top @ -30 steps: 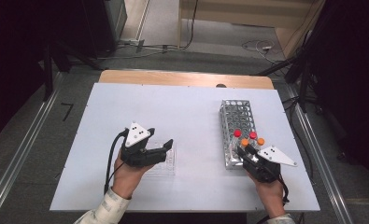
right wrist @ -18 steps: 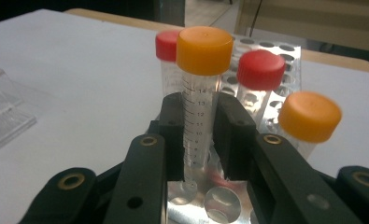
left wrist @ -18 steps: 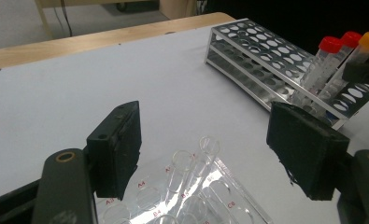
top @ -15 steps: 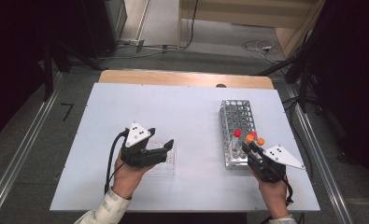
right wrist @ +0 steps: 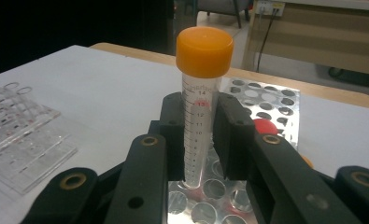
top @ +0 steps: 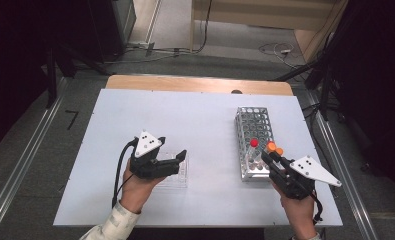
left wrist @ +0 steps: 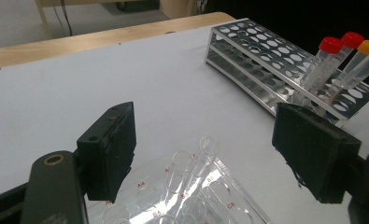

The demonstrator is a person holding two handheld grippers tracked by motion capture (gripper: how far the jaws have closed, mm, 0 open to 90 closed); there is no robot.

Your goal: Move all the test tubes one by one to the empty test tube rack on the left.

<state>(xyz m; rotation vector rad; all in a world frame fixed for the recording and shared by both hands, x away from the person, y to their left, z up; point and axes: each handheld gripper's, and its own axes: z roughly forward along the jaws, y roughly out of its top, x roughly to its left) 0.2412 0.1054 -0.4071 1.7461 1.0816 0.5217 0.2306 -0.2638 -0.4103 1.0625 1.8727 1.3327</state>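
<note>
On the white tabletop (top: 195, 115), a metal tube rack (top: 254, 142) is being unloaded: an orange-capped tube (right wrist: 202, 93) is clamped in the right tongs (right wrist: 202, 135), partly lifted from its hole. Left tongs (left wrist: 210, 154) are held released over the clear plastic rack (left wrist: 191, 196). Next: a straight-up pull is needed.

Two racks on one surface, well apart

The clear rack (top: 172, 172) lies on the surface (top: 195, 120) at the left, under the left gripper (top: 177, 161); the metal rack (top: 252, 127) stands at the right with capped tubes (top: 254, 143) in its near end.
</note>
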